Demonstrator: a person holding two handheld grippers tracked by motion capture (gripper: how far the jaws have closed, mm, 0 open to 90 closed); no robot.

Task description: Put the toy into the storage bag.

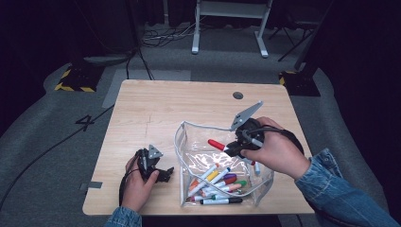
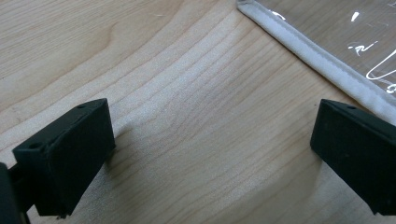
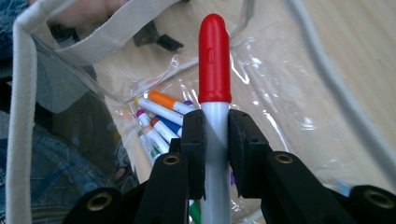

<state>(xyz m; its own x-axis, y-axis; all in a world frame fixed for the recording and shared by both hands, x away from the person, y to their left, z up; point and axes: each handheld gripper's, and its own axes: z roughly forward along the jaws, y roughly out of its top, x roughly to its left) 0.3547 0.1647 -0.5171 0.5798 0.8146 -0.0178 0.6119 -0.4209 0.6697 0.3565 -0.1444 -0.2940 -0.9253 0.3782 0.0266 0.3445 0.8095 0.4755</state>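
Red-capped marker (image 3: 214, 65) clamped in right gripper (image 3: 215, 130) jaws; left gripper (image 2: 210, 154) jaws apart

marker (image 3: 215, 70): lower barrel hidden btwn right gripper (image 3: 215, 140) pads, cut off at bottom edge
pouch (image 2: 322, 60): mostly cut off, top-right corner
pens in pouch (image 1: 215, 184): too small to count
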